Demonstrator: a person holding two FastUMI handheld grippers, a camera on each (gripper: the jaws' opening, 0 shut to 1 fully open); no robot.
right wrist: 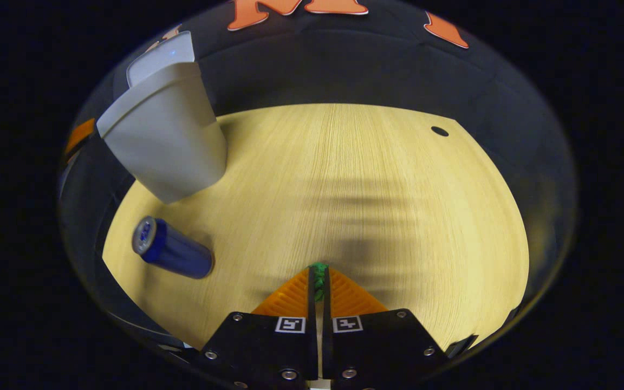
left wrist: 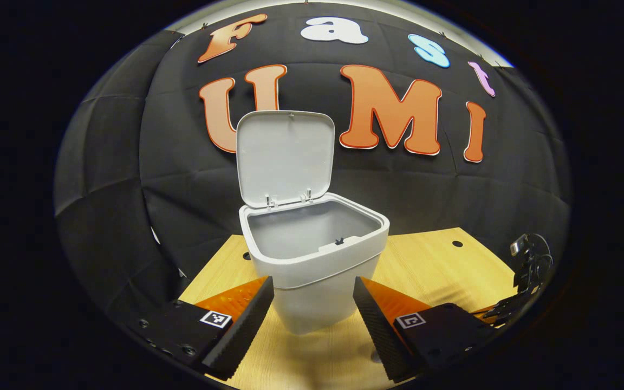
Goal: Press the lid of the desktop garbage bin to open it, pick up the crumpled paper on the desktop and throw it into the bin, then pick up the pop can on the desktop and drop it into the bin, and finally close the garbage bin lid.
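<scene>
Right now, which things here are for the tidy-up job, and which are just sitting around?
For the job:
garbage bin, its lid standing open
blue pop can, lying on its side
green scrap, probably the crumpled paper, pinched in the right gripper

Just there:
wooden table
black cloth wall
</scene>
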